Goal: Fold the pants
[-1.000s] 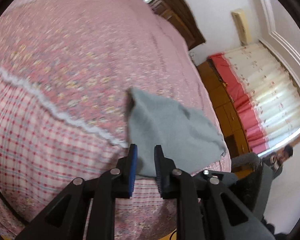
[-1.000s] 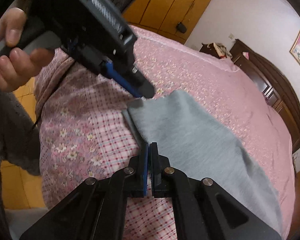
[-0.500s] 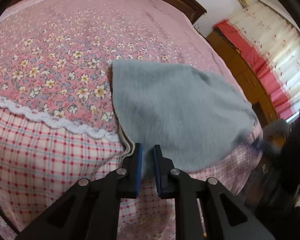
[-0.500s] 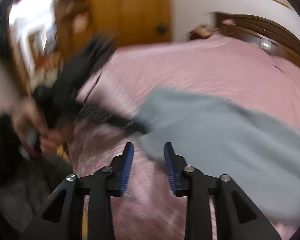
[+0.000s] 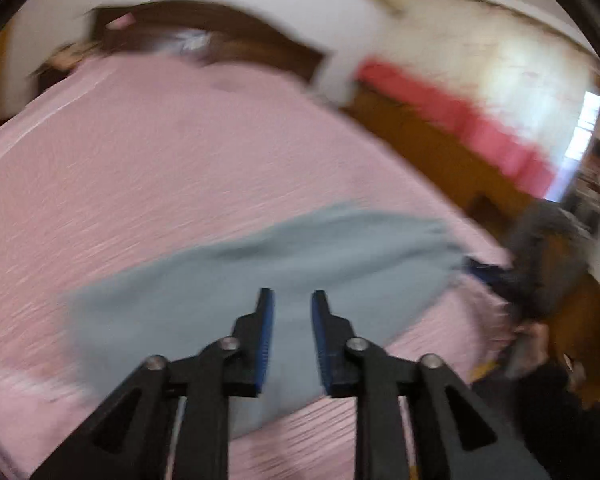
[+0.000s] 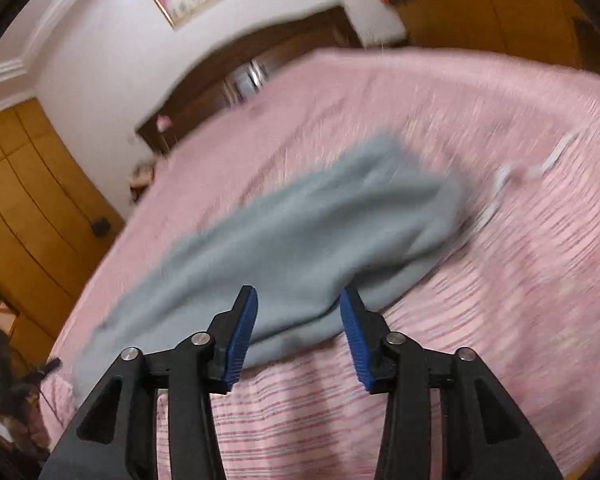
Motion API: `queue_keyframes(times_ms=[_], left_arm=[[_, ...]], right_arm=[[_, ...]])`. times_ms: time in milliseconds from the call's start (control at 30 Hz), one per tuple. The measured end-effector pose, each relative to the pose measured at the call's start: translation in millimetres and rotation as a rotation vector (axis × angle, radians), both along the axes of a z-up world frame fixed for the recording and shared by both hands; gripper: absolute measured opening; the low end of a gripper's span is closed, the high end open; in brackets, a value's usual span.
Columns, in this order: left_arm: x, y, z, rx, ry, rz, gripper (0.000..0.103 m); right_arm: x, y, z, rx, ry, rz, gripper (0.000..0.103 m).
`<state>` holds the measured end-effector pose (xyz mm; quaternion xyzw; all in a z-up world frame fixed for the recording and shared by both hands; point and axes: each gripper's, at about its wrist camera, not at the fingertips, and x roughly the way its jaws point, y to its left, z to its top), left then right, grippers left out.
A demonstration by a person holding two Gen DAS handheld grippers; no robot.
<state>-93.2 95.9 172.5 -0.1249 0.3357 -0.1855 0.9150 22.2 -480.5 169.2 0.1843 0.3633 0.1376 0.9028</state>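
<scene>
Left gripper (image 5: 292,298): black frames, ribbed blue pads, jaws parting, nothing pinched. Right gripper (image 6: 298,294): same build, jaws spreading wider, empty. Beyond both, grey pants (image 6: 300,232), soft and fleecy, lying folded in a long band on the pink bedspread (image 6: 500,280). Spread's print smeared by motion blur. Far: dark wooden headboard (image 6: 260,60), edges indistinct.

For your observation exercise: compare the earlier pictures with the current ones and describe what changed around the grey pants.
Both claws let go: the right claw, shut on the pants' edge a second ago, and the left claw are opening, nothing pinched. Both have drawn back, so the grey pants look farther away. The pants still lie on the pink bedspread.
</scene>
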Motion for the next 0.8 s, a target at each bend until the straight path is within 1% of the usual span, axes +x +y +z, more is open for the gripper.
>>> queue_keyframes(times_ms=[33,67,100,133,167,200,267,300,333,367,400,433,467,533,600,633,667,733,767,800], left_arm=[[8,-28,-2,-0.008,-0.013,-0.047,0.032],[19,-53,-7,-0.012,-0.010,-0.096,0.035],[28,-82,-14,-0.014,0.000,-0.159,0.036],[40,-116,-19,0.010,0.016,-0.246,0.036],[49,-146,-21,0.056,0.020,-0.324,0.036],[57,-184,-24,0.138,-0.006,-0.407,0.036],[70,-223,-31,0.235,-0.063,-0.455,0.036],[78,-240,-38,0.242,-0.067,-0.475,0.036],[84,-254,-44,0.233,-0.049,-0.489,0.036],[91,-262,-52,0.223,-0.021,-0.496,0.036],[101,-272,-63,0.216,0.017,-0.481,0.035],[99,-267,-72,0.206,0.028,-0.463,0.035],[100,-266,-74,0.187,0.026,-0.450,0.033],[97,-260,-71,0.130,-0.014,-0.446,0.033],[91,-246,-62,0.075,-0.076,-0.441,0.035],[90,-241,-59,0.057,-0.096,-0.432,0.037],[95,-235,-57,0.057,-0.087,-0.420,0.040],[108,-239,-70,0.087,-0.014,-0.389,0.040],[111,-240,-76,0.097,0.010,-0.385,0.038],[112,-242,-77,0.108,0.014,-0.380,0.037]], right_arm=[[-1,-6,3,-0.022,-0.021,-0.016,0.052],[0,-12,3,-0.045,-0.025,-0.027,0.052],[4,-18,2,-0.066,-0.015,-0.044,0.052],[10,-24,-1,-0.069,-0.001,-0.058,0.052],[17,-29,-4,-0.057,0.013,-0.065,0.052],[26,-36,-8,-0.027,0.034,-0.077,0.052],[43,-47,-19,0.065,0.060,-0.113,0.052],[50,-53,-26,0.110,0.074,-0.136,0.046],[55,-58,-31,0.137,0.087,-0.160,0.022],[57,-62,-34,0.150,0.089,-0.176,0.014],[56,-67,-34,0.165,0.083,-0.174,0.010],[54,-70,-33,0.180,0.070,-0.167,0.008],[52,-72,-27,0.183,0.041,-0.152,0.008],[49,-76,-15,0.142,-0.007,-0.131,0.007],[41,-80,-16,0.145,-0.006,-0.118,0.007],[41,-80,-19,0.131,0.013,-0.115,0.007],[39,-79,-22,0.115,0.030,-0.116,0.007],[31,-83,-31,0.102,0.056,-0.116,0.007],[30,-83,-34,0.092,0.069,-0.115,0.007],[30,-83,-37,0.089,0.082,-0.114,0.008]])
